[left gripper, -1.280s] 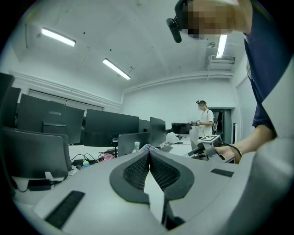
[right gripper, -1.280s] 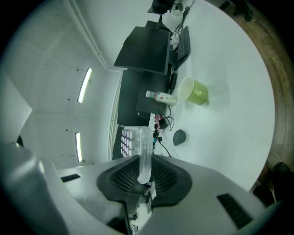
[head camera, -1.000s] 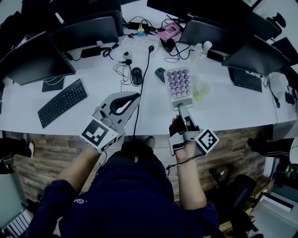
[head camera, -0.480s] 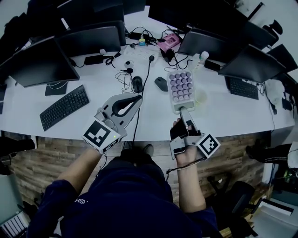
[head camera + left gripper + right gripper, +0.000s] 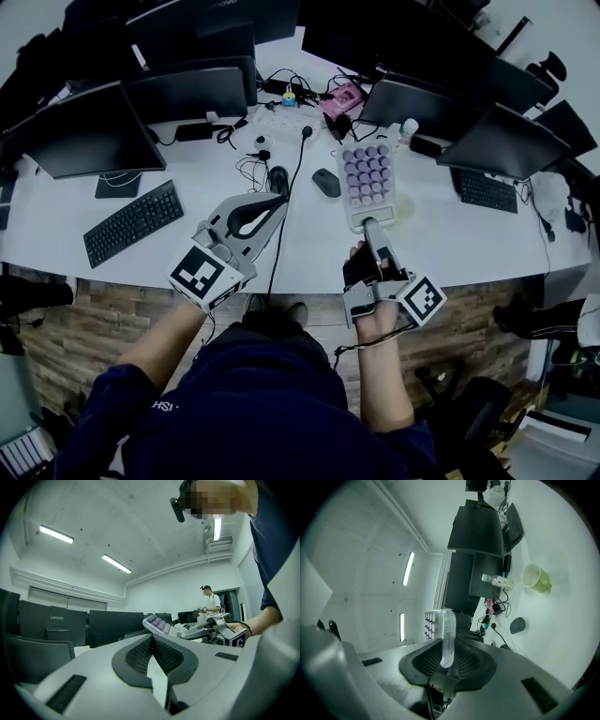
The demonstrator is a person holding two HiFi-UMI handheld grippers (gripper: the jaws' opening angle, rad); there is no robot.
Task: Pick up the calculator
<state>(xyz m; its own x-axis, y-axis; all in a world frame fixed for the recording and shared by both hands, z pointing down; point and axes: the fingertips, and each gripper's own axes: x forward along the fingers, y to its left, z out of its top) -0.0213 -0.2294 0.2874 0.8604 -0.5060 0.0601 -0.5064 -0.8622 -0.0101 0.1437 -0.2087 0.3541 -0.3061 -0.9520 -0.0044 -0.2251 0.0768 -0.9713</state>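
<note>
The calculator [image 5: 366, 180], white with rows of purple round keys, hangs above the white desk [image 5: 187, 248] with its near end in my right gripper [image 5: 371, 225], which is shut on it. In the right gripper view the calculator [image 5: 446, 637] stands edge-on between the dark pads of the right gripper [image 5: 445, 645]. My left gripper [image 5: 279, 201] hovers to the left of it above the desk's front edge, shut and holding nothing. The left gripper view shows the left gripper [image 5: 151, 637] with its tips meeting, and the calculator [image 5: 159, 624] beyond them.
Dark monitors [image 5: 94, 131] ring the back of the desk. On it lie a black keyboard [image 5: 133, 223], a black mouse [image 5: 278, 178], a grey mouse [image 5: 326, 182] and tangled cables [image 5: 298, 141]. A green cup [image 5: 536, 578] and a bottle [image 5: 498, 580] are on the right. A person [image 5: 212, 603] stands far off.
My right gripper has risen and carried the calculator higher above the desk. The left gripper has also lifted a little, still shut.
</note>
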